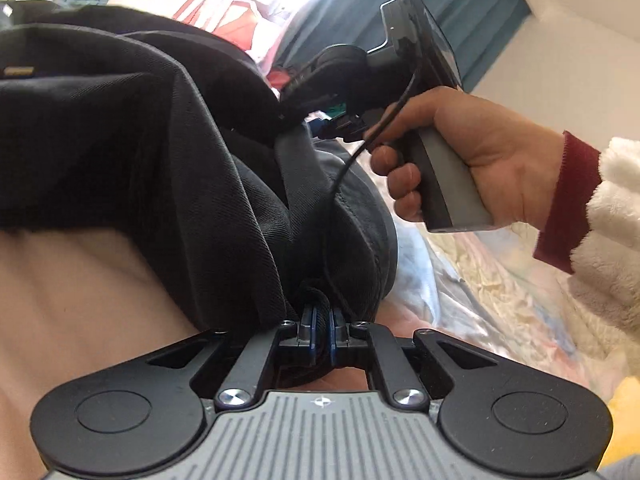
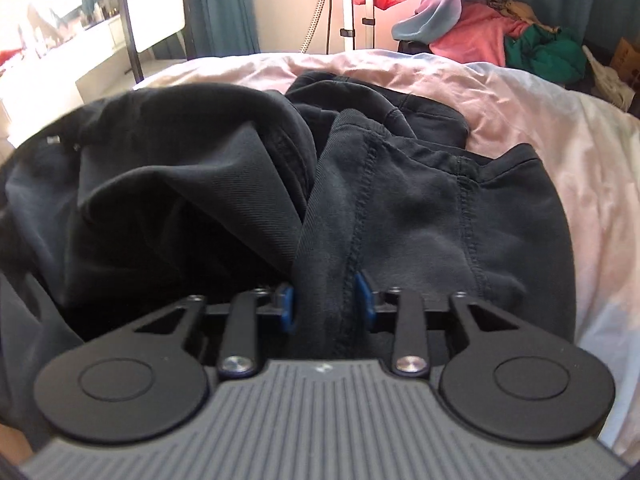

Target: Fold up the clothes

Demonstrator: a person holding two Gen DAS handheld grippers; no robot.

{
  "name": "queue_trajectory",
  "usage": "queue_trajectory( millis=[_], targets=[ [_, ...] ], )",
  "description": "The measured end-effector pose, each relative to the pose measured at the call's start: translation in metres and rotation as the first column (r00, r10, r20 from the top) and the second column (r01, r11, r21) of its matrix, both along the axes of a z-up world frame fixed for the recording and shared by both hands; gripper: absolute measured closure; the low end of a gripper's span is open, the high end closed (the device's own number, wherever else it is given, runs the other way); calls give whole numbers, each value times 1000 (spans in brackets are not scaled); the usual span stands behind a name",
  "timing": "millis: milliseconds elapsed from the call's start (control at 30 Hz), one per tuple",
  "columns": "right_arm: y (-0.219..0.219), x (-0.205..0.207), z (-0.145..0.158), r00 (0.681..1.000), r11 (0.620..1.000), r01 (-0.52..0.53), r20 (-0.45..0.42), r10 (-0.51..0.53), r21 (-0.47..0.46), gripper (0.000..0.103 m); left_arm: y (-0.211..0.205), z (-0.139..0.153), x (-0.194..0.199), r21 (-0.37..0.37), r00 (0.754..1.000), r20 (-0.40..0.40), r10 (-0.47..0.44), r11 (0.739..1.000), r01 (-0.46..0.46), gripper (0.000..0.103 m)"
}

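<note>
Dark trousers [image 2: 248,184] lie bunched on a bed [image 2: 560,152] covered by a pale pink sheet. The left gripper [image 1: 320,322] is clenched on a bunched edge of the cloth at the near side. The right gripper [image 2: 325,300], held by a hand [image 1: 476,152] in a red cuff and fluffy white sleeve, has a stitched seam fold between its blue pads, which look pressed against it. To fold well, both grips probably need to pull the cloth taut and level before laying it flat. No containers are clearly visible; a heap of coloured clothes [image 2: 500,40] sits far right beyond the bed.
</note>
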State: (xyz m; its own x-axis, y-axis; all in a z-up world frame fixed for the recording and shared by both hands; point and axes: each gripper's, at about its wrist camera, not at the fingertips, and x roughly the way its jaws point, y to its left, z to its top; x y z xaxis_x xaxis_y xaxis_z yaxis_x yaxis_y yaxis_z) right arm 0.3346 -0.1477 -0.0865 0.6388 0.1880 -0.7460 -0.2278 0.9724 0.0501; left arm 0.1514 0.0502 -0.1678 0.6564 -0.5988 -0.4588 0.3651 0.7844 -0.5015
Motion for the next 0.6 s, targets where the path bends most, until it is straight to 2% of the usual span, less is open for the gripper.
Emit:
queue_trajectory(
  millis=[33, 167, 267, 333, 467, 533, 600],
  targets=[
    [-6, -7, 4, 1000, 1000, 18, 18, -18, -4, 91, -1, 0, 0, 16, 1000, 14, -10, 1000, 10, 97],
    [-47, -45, 31, 985, 991, 134, 107, -135, 14, 97, -1, 11, -10, 33, 999, 52, -16, 999, 14, 97],
    [-95, -72, 46, 956, 967, 247, 148, -253, 59, 97, 1, 23, -24, 40, 996, 86, -10, 999, 7, 97],
    [-136, -101, 46, 928, 935, 326, 139, -345, 143, 97, 1, 33, -37, 53, 992, 123, -14, 999, 8, 97],
    [-209, -159, 28, 864, 827, 460, 51, -500, 322, 98, -13, 47, -60, 150, 978, 203, -36, 989, 5, 96],
    [-237, -185, 9, 830, 753, 520, -33, -556, 403, 97, -19, 49, -67, 188, 978, 205, -42, 982, 3, 95],
    [-261, -206, -18, 792, 651, 588, -181, -582, 480, 97, -27, 46, -73, 234, 978, 203, -39, 972, -9, 95]
  ],
)
